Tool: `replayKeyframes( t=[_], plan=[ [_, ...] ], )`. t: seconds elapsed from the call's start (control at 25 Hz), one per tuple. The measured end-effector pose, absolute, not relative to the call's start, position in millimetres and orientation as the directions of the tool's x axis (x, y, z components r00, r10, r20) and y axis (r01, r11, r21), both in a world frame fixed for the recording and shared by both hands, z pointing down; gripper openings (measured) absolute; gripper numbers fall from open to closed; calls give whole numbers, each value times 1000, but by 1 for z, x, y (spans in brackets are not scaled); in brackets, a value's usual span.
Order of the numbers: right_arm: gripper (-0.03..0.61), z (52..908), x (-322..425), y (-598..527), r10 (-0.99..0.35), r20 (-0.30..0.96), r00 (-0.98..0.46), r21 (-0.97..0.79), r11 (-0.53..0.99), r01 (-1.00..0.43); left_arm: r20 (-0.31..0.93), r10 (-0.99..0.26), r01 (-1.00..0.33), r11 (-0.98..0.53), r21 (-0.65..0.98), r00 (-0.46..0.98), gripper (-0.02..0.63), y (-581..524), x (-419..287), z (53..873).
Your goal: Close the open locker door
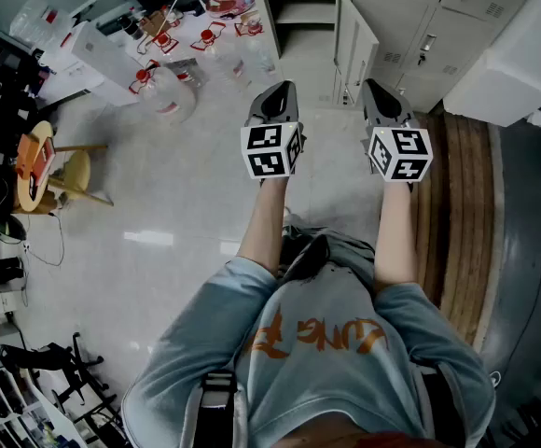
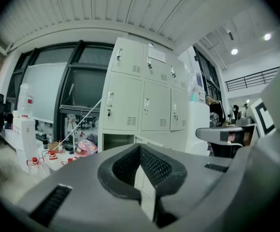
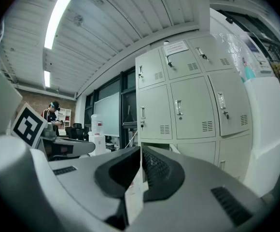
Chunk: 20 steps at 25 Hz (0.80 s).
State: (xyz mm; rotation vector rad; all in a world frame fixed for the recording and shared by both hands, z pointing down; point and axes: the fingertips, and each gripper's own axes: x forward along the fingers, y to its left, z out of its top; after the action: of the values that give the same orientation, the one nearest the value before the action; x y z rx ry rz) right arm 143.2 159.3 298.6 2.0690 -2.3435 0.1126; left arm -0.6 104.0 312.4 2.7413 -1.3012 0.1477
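Note:
A bank of pale grey lockers [image 1: 410,17] stands ahead of me. The bottom-left locker's door [image 1: 355,49] swings out toward me, and its compartment [image 1: 303,12] is bare. Both grippers hang in the air short of the lockers and touch nothing. My left gripper [image 1: 281,90] points at the open compartment and is shut. My right gripper [image 1: 379,88] is just right of the open door, also shut and empty. In the left gripper view the left gripper [image 2: 140,151] faces the lockers [image 2: 145,100]. In the right gripper view the right gripper [image 3: 141,151] faces the lockers [image 3: 193,105].
Several water bottles [image 1: 163,87] with red caps stand on the floor at the left of the lockers. A white appliance [image 1: 513,59] stands to the right, beside a wooden platform [image 1: 462,213]. A wooden stool [image 1: 61,171] is far left.

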Motion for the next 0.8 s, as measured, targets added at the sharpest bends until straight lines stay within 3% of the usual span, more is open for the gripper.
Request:
replayKeyframes(
  t=[0.32,0.56,0.8],
  plan=[
    [37,288,135,151,-991,15,-133,-93,131,-987,111,-758,-766,-641,54,642,18,105,-8,300],
    [37,296,124,138,-988,41,-147,-86,143,-986,121,-820,-829,-549,104,559,18,79,-56,306],
    [37,302,141,117,-991,53,-119,-83,114,-990,142,-787,-799,-590,114,601,18,56,-32,322]
  ],
)
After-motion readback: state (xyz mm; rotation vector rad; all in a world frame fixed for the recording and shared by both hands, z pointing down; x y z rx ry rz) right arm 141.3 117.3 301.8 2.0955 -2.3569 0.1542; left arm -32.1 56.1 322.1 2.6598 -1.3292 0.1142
